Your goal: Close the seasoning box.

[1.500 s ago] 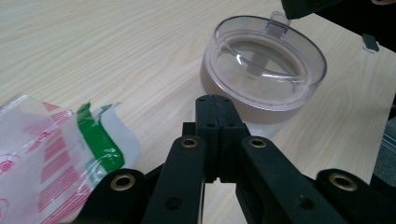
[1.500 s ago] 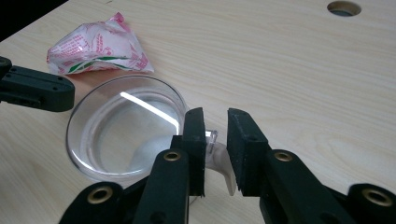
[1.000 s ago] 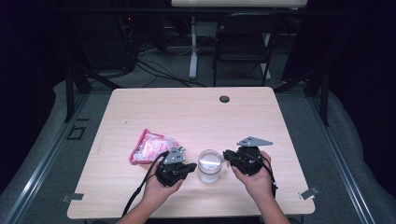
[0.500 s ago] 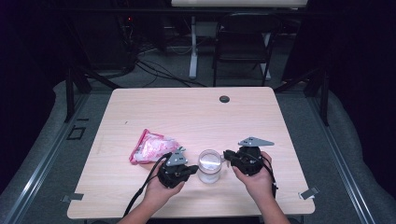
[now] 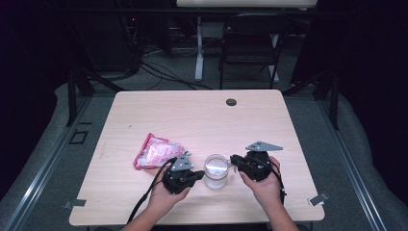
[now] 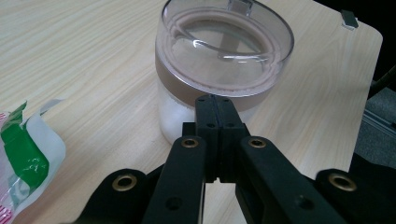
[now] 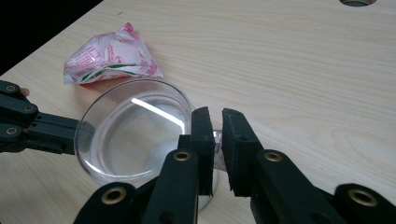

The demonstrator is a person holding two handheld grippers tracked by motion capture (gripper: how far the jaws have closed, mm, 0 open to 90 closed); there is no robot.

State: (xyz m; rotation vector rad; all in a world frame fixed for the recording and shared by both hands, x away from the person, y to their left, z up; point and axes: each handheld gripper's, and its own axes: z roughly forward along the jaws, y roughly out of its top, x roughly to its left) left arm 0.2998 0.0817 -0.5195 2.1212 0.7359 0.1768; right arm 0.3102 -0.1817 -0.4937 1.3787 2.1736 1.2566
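Since the earlier high view nothing has shifted: both hands, the jar and the packet lie as before.

Desk (image 5: pixel 202 120): pale wood-grain top with rounded corners; a dark round cable port (image 5: pixel 231 102) sits near the far edge, right of centre.

Packet (image 5: pixel 156 150): pink-and-white printed pouch with green markings, crumpled, lying flat left of centre toward the near edge, well apart from the jar; also seen in the right gripper view (image 7: pixel 111 58).

Jar (image 5: pixel 216 171): clear round container with a transparent lid and a brownish band under it, white contents below, standing upright near the near edge, between the two grippers.

Left gripper (image 5: pixel 196 174): held in the person's left hand at the jar's left side; its jaws are pressed together with nothing between them, tips touching or just short of the jar's wall below the band (image 6: pixel 215 100).

Right gripper (image 5: pixel 233 159): held in the person's right hand at the jar's right side; its jaws stand nearly together, nipping a small clear tab (image 7: pixel 218 142) at the lid's rim.
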